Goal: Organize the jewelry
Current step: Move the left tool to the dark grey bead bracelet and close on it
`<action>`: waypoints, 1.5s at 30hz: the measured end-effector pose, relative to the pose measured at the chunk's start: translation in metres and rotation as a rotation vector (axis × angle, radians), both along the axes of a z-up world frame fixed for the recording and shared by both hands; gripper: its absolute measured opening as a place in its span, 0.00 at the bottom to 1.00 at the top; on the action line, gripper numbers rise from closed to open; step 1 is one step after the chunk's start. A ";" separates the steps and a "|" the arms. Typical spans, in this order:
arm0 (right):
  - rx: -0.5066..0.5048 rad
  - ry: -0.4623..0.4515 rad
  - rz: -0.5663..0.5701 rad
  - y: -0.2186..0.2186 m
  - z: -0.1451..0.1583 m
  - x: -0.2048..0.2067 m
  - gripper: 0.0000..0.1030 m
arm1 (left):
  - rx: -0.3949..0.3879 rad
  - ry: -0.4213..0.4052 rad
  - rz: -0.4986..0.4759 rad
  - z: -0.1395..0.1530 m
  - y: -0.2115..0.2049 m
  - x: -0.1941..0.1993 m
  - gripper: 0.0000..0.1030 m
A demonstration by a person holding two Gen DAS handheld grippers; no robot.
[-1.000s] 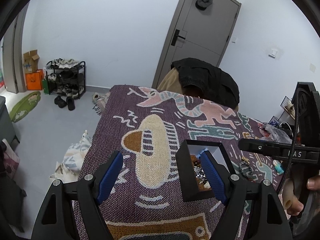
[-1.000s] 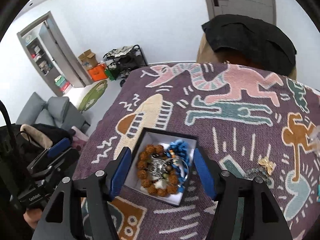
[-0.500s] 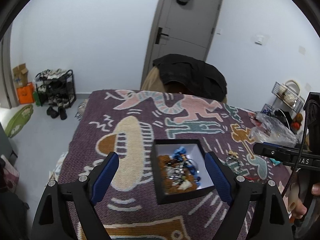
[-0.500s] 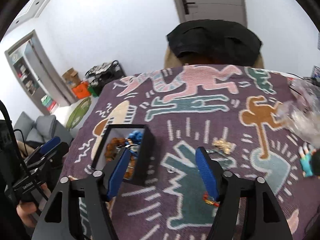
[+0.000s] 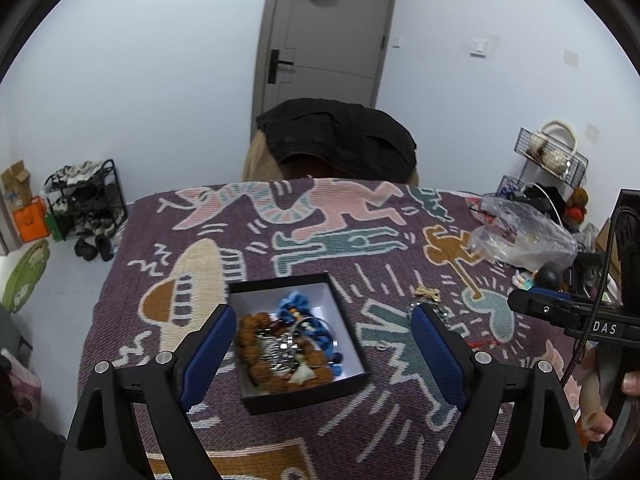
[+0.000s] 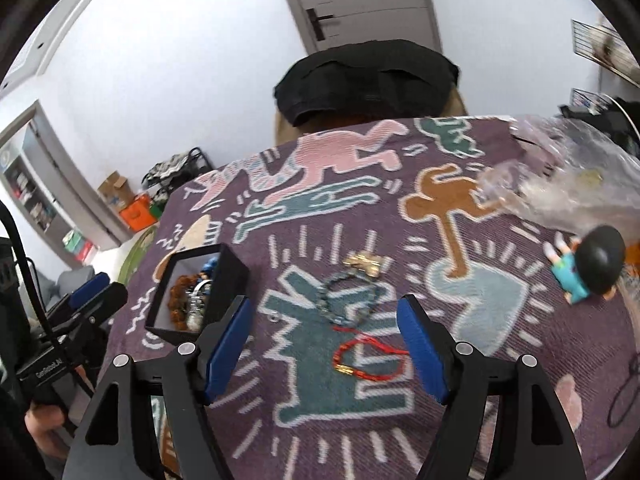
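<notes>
With its jaws just widened and empty, the right gripper [image 6: 324,344] should straddle the thin red cord bracelet [image 6: 370,360] squarely.

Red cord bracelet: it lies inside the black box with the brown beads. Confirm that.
Wrong. The red cord bracelet lies on the patterned blanket, outside the black box; the right wrist view shows it. The brown beads are in the box.

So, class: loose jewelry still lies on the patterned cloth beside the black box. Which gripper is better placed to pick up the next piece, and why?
Probably the right gripper: its open jaws frame the red cord bracelet. The left gripper faces the black box.
</notes>
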State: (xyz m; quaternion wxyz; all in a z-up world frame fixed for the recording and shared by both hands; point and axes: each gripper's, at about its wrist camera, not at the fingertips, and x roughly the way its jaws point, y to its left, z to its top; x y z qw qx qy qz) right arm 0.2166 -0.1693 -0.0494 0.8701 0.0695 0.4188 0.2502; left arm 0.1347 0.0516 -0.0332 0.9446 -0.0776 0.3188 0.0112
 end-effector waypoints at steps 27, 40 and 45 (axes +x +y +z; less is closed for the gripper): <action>0.010 0.067 -0.204 -0.100 -0.057 0.002 0.72 | 0.013 0.260 -0.180 -0.056 -0.095 0.098 0.47; 0.029 0.100 -0.204 -0.115 -0.077 0.008 0.68 | 0.072 0.391 -0.117 -0.100 -0.106 0.140 0.36; 0.027 0.106 -0.185 -0.111 -0.079 0.009 0.68 | 0.111 0.385 -0.107 -0.106 -0.113 0.145 0.27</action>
